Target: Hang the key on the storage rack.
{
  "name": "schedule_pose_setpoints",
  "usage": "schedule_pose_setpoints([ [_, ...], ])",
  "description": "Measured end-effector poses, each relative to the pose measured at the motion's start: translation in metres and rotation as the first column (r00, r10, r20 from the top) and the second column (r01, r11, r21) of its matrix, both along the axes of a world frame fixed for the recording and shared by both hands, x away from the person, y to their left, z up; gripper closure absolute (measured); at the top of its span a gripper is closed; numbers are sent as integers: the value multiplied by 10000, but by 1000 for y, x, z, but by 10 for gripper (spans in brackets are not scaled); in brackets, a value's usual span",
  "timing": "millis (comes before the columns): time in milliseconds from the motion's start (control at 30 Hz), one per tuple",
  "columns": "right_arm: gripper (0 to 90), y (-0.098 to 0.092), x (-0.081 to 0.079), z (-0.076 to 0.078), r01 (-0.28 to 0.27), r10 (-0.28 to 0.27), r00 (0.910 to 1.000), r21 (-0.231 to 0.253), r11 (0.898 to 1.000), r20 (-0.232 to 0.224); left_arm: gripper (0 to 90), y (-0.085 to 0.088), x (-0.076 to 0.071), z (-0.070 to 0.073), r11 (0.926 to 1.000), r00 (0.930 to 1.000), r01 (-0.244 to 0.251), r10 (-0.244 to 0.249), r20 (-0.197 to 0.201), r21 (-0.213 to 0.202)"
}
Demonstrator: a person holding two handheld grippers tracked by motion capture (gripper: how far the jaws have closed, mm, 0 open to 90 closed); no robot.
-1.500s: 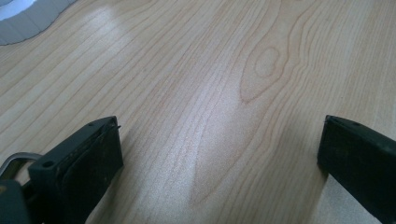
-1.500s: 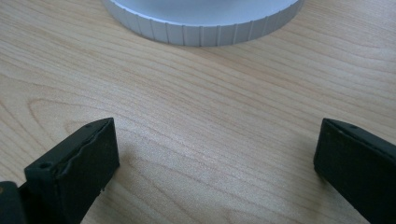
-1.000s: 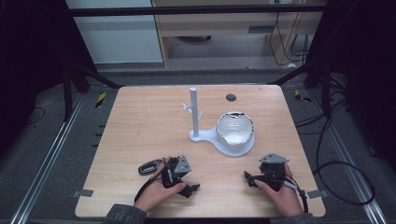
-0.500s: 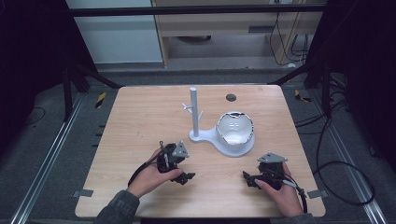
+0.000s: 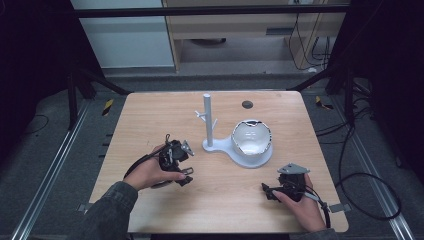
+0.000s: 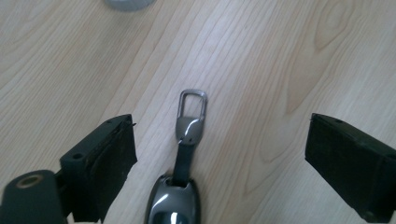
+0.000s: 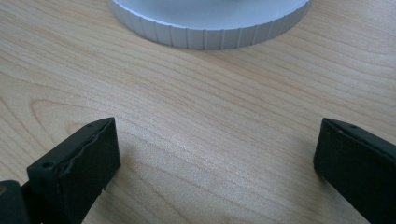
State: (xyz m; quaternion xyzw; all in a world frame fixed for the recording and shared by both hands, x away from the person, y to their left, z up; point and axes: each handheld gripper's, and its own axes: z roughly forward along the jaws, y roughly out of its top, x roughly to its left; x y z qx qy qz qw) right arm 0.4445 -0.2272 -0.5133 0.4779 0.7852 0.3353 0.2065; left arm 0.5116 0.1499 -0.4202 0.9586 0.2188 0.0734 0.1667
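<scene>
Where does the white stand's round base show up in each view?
High view: white stand base, right of centre, under the bowl.
Left gripper view: grey sliver at the top edge, left of centre, probably its rim.
Right gripper view: ribbed rim across the top.
Shared landmark: the wooden table.

Lab: framed test table [image 5: 150, 125], cables [image 5: 360, 150] around.

a key fob [image 6: 173, 203] lies on the table [image 5: 150, 120], left of the stand [image 5: 239, 148], between the left tool's [image 5: 184, 175] jaws.
</scene>
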Motion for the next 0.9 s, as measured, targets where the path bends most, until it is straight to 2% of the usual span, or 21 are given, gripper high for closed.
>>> schedule_pose_setpoints([
  [33, 7, 0, 0, 0, -15, 15, 10000, -6, 10000, -6, 102, 3, 2, -2, 9995, 9998, -61, 67, -198, 303],
  [67, 7, -1, 0, 0, -68, 68, 10000, -4, 10000, 15, 116, 5, 4, -2, 9991, 9997, -59, 69, -217, 430],
  [300, 8, -2, -1, 0, -185, 185, 9998, 3, 9998, 5, 160, 8, 4, -1, 9964, 9992, 78, -45, -391, 840],
  [333, 8, -4, -1, 0, -350, 351, 9994, -28, 9994, 44, 163, 8, 3, -1, 9954, 9992, 182, -148, -370, 945],
  [400, 8, -5, -1, 0, -399, 399, 9992, -60, 9992, 53, 180, 8, 3, 1, 9958, 9995, 125, -98, -307, 907],
  [600, 4, -4, -1, 0, -131, 131, 9999, -20, 9999, 10, 215, 12, 5, 8, 9915, 9997, -38, 69, -233, 1300],
  [633, 4, -4, -1, 0, -125, 125, 9999, -15, 9999, 10, 214, 15, 4, 10, 9890, 9995, -50, 96, -304, 1481],
  [700, 4, -4, -1, 0, -125, 125, 9999, -13, 9999, 8, 236, 16, 5, 11, 9887, 9995, -41, 89, -316, 1499],
  [833, 4, -3, -1, 0, -105, 105, 9999, -38, 9999, 13, 253, 19, 6, 17, 9918, 9997, -51, 82, -239, 1278],
  [900, 4, -3, -1, 0, -87, 87, 10000, -37, 10000, 11, 271, 18, 7, 15, 9897, 9993, 37, 16, -372, 1429],
])
